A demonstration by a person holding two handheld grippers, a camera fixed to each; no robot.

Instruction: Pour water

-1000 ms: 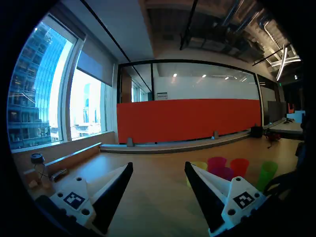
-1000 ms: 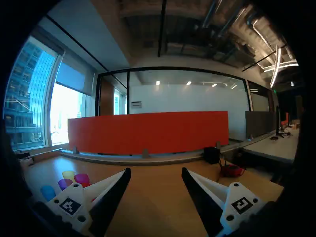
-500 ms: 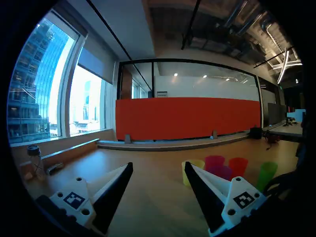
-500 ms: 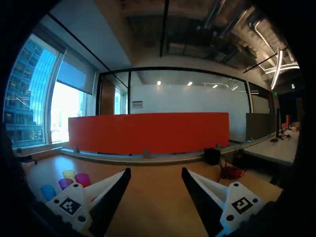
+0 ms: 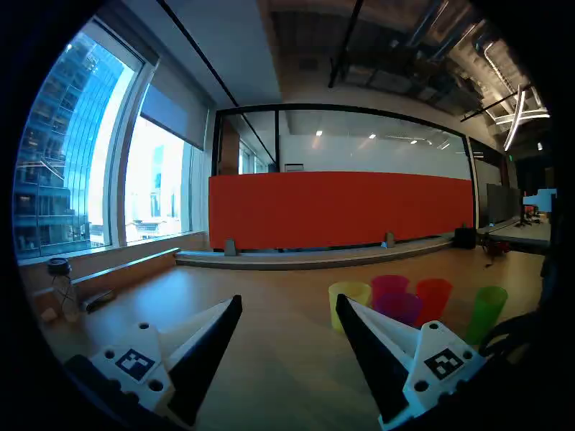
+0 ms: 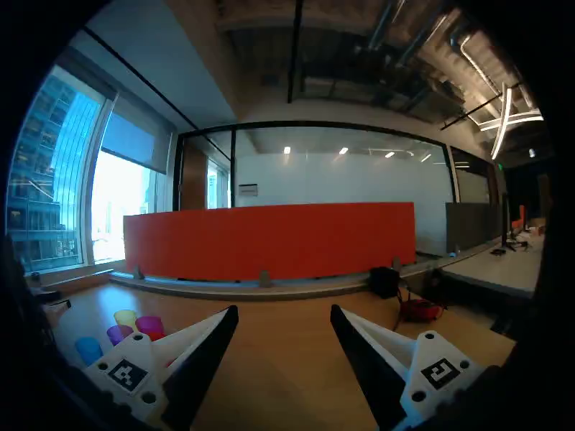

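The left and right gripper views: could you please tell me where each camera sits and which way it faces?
Left gripper view: rides the left hand-held gripper, low over the wooden table, facing the orange partition; its open fingers show, coloured cups ahead-right.
Right gripper view: rides the right hand-held gripper, facing likewise; its open fingers show, cups lower left.
Shared: table, partition, cups, window wall.

You're in a high-rise open-plan office: at 12 o'clock an orange desk divider [image 5: 338, 212] stands before a glass-walled room [image 5: 374, 147], with bare pipes and ducts [image 5: 431, 50] overhead. At 9 o'clock tall windows [image 5: 79, 165] face a glass tower. At 3 o'clock there are rows of desks [image 6: 496, 269].
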